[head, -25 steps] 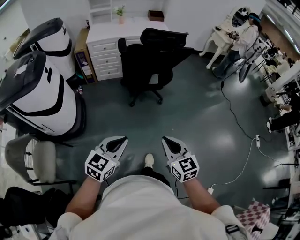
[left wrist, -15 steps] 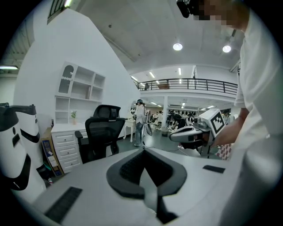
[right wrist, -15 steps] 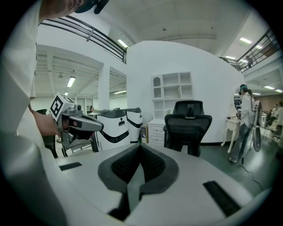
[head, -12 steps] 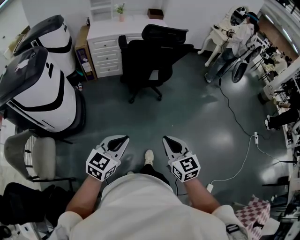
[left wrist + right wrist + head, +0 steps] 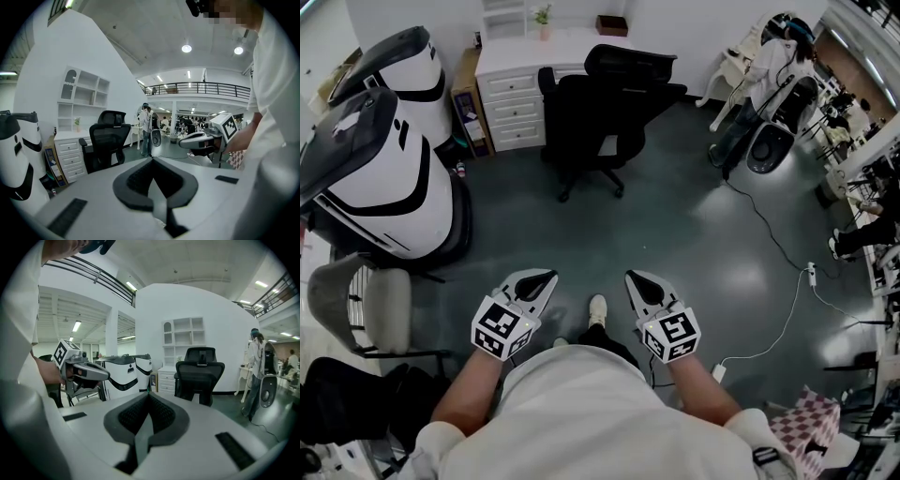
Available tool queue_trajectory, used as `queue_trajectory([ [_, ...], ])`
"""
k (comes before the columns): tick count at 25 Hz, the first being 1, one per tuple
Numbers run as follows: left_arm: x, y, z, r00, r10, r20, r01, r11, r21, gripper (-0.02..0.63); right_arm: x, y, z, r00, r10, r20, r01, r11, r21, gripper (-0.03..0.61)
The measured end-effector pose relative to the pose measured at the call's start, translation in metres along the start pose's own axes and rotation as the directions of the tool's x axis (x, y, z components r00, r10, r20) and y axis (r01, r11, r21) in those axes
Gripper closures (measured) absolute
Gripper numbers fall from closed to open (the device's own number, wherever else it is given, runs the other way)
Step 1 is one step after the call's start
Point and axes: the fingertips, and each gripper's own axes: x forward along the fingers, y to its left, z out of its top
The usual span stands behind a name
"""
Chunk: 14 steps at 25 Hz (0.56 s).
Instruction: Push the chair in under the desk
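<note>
A black office chair [image 5: 605, 112] stands pulled out a little from the white desk [image 5: 546, 52] at the far wall; the chair [image 5: 108, 140] shows in the left gripper view and the chair [image 5: 199, 373] in the right gripper view too. My left gripper [image 5: 546, 278] and right gripper [image 5: 632, 278] are side by side low in the head view, well short of the chair, both shut and empty. A stretch of dark floor lies between them and the chair. The desk's drawers [image 5: 515, 111] sit left of the chair.
Two large white-and-black machines [image 5: 380, 169] stand along the left. A grey chair [image 5: 370, 314] is at the near left. A cable [image 5: 773, 244] and power strip run over the floor at right. A person [image 5: 769, 70] stands at the far right by a white table.
The chair and desk sit slightly lower in the head view, so I have come a little closer. The person at the far right has shifted. Both grippers keep their pose.
</note>
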Motion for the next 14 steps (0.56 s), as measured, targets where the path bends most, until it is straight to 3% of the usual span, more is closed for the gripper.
queue_trajectory([
  [14, 0.01, -0.015, -0.007, 0.999, -0.031, -0.009, 0.031, 1.0, 0.001, 0.618, -0.018, -0.005, -0.011, 1.0, -0.011, -0.015, 0.011, 1.0, -0.004, 0.575],
])
